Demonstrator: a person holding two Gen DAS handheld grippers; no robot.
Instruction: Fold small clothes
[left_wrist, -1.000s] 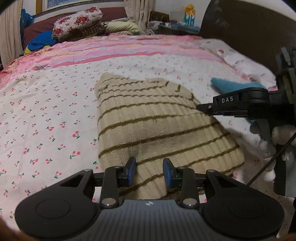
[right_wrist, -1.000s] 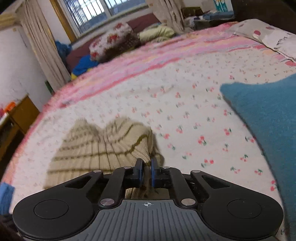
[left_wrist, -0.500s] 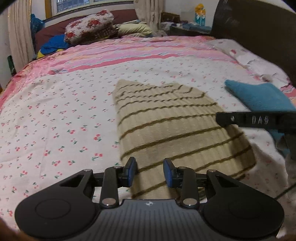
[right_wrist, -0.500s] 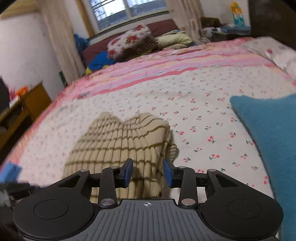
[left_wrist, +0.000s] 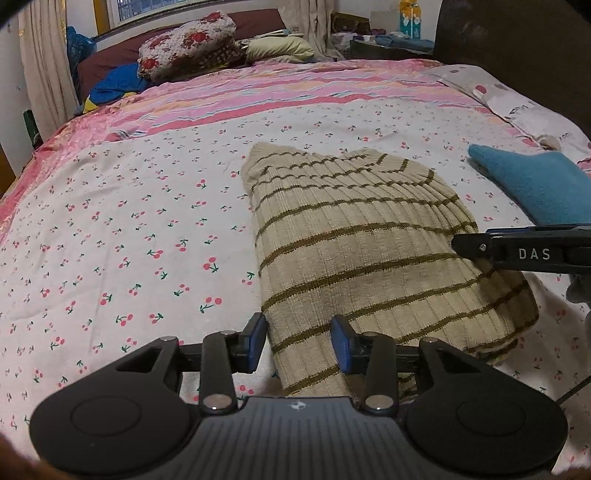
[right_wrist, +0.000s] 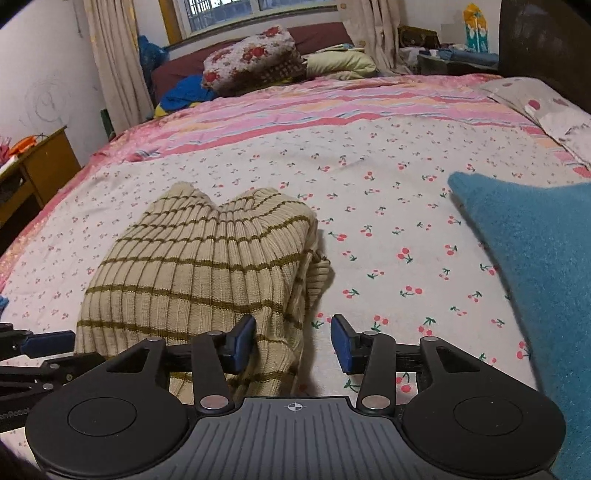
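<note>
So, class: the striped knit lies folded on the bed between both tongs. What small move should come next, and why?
Probably draw both tongs back. The left tongs and right tongs are opening, pads not pressing the striped knit, which lies folded on the cherry-print sheet. The blue cloth waits beside it.

A bed (right_wrist: 369, 155) with cherry-print sheet filled the room; a barred window (right_wrist: 236, 11), beige curtains (right_wrist: 118, 62), and a wooden cabinet (right_wrist: 40, 162) stood behind.
</note>
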